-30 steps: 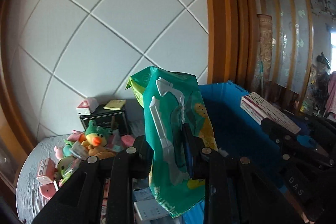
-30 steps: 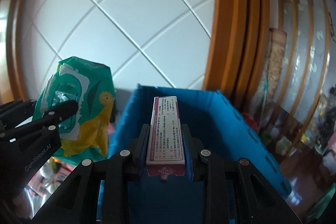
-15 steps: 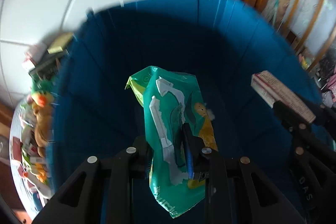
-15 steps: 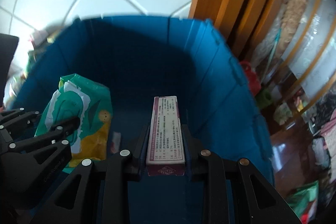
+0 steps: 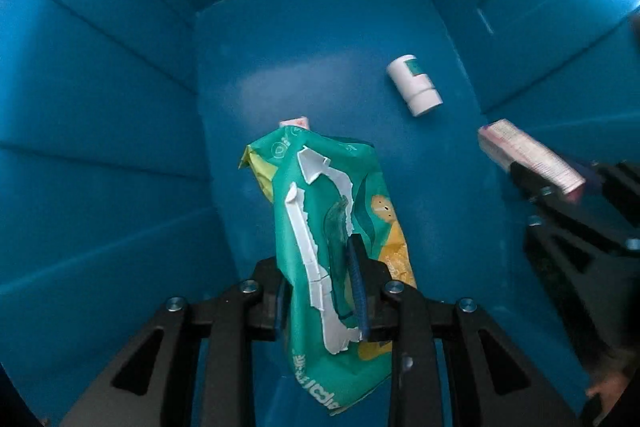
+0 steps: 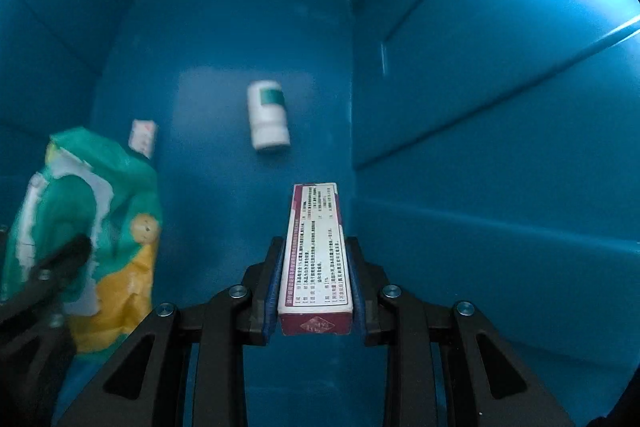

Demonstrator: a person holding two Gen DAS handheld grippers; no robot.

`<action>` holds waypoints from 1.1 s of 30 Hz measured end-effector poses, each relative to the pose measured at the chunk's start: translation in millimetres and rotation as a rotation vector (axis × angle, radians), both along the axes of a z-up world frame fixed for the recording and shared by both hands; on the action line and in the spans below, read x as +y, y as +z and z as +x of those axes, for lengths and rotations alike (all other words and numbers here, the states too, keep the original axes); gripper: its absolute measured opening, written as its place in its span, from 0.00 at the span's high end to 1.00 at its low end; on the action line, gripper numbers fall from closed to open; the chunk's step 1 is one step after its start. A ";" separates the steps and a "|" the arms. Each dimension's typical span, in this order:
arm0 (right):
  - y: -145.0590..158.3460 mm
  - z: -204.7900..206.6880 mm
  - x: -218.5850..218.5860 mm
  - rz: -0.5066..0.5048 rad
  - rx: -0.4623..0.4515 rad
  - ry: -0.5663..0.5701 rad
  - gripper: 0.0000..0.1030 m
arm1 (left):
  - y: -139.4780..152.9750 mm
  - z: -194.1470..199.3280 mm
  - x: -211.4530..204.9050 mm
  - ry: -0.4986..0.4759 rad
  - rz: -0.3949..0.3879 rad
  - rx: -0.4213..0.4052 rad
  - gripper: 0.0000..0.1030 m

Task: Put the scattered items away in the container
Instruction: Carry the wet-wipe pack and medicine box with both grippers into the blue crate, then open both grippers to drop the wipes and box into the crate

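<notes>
Both pairs of jaws are standing nearly closed, each pinching something. The left gripper (image 5: 320, 291) is clamping a green wipes pack (image 5: 336, 239) low on its body, so most of the soft pack is sticking out beyond the pads. The right gripper (image 6: 314, 281) is squeezing a long narrow box (image 6: 318, 251) by its long sides, with its printed face turned to the camera.

Both things are hanging inside the blue bin (image 5: 100, 99), pointing down at its floor and not yet touching it. A white bottle (image 6: 267, 115) is lying on its side on the floor beyond the box, and a small pink-and-white packet (image 6: 143, 137) is lying near the top edge of the wipes pack.

From here the risks look small but real. If the jaws are opening this high up, the box is likely to fall end first, strike the bottle and send it rolling. The floppy pack may cling to one pad or fold as it drops, covering the small packet. The two grippers are also working close together between the walls, so a careless pull-out could knock one against the other.
</notes>
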State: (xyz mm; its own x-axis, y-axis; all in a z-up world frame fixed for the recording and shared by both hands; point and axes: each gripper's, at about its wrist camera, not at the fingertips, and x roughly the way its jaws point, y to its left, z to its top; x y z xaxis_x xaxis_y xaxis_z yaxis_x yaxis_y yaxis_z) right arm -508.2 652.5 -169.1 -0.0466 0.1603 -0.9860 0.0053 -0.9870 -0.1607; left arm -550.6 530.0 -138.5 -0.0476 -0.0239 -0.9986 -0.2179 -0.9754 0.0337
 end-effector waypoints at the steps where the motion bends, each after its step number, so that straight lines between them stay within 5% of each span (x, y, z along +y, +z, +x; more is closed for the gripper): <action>1: -4.0 0.3 3.1 0.001 -0.017 -0.007 0.73 | 0.5 2.9 2.7 -0.014 -0.012 0.009 0.74; 8: -26.3 9.0 17.8 -0.001 -0.117 -0.014 0.73 | -15.0 1.0 5.7 -0.001 -0.039 -0.072 0.66; 13: -30.7 15.9 25.5 0.004 -0.134 -0.015 0.73 | -13.2 2.1 -6.5 -0.014 -0.024 -0.053 0.36; 19: -30.8 26.1 35.6 0.017 -0.138 -0.027 0.71 | -18.3 0.0 -9.5 -0.019 -0.032 -0.051 0.35; 26: -21.9 35.1 35.6 -0.018 -0.130 -0.037 0.50 | -17.5 -0.4 -6.8 -0.020 -0.025 -0.036 0.35; 33: 32.5 24.6 11.0 0.010 -0.031 0.015 0.24 | 19.8 1.0 -23.9 0.027 -0.015 0.034 0.35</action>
